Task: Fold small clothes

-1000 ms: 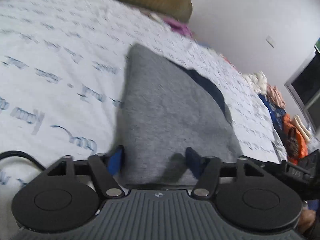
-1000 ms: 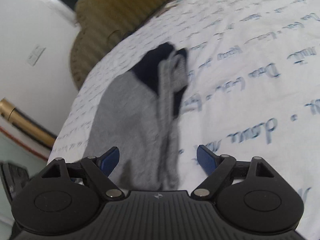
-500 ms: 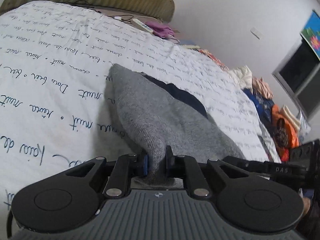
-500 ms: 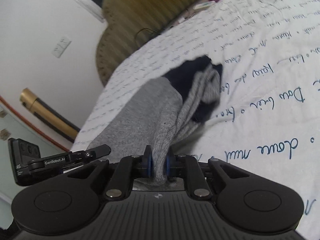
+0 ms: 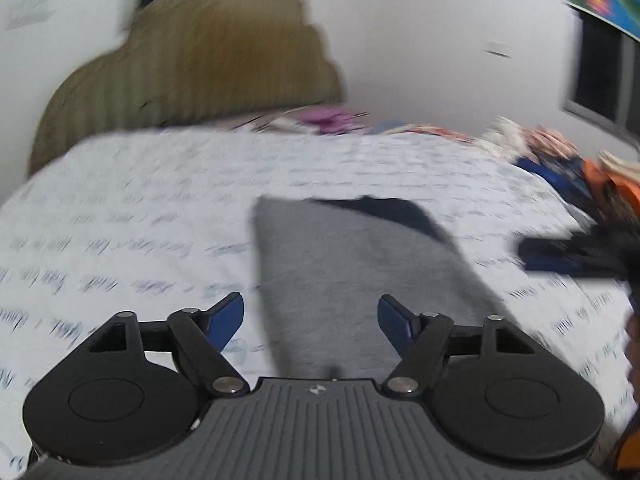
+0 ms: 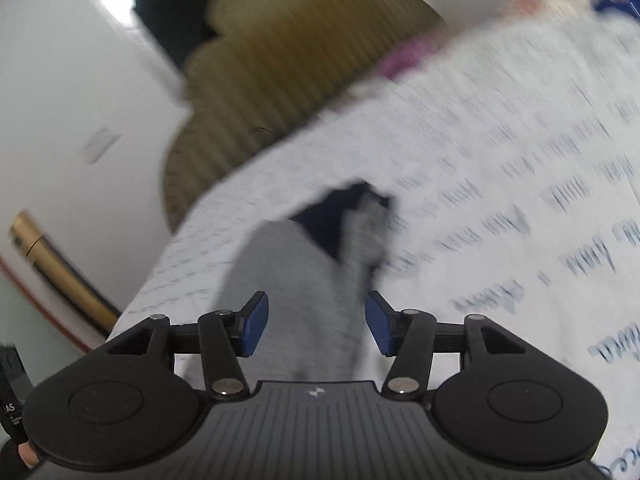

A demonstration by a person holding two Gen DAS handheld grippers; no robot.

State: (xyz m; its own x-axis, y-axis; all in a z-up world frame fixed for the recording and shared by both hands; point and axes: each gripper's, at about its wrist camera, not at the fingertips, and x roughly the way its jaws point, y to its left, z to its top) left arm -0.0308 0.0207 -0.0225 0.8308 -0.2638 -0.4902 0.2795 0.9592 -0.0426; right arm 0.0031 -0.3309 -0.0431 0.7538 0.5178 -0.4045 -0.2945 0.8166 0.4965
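Grey garment (image 5: 352, 280) with a dark navy part at its far end lies flat on the bed (image 5: 140, 240) — a white sheet printed with blue script. Both jaws have just been opening: the left hand-held gripper (image 5: 311, 322) and the right hand-held gripper (image 6: 316, 322) stand apart above the cloth's near edge, gripping nothing — both views are blurred.

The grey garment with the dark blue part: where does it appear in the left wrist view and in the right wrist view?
Left wrist: the grey garment lies in the lower centre, on the printed sheet.
Right wrist: the grey garment lies left of centre, running up between the fingers.
Shared landmark: the olive headboard at the top.
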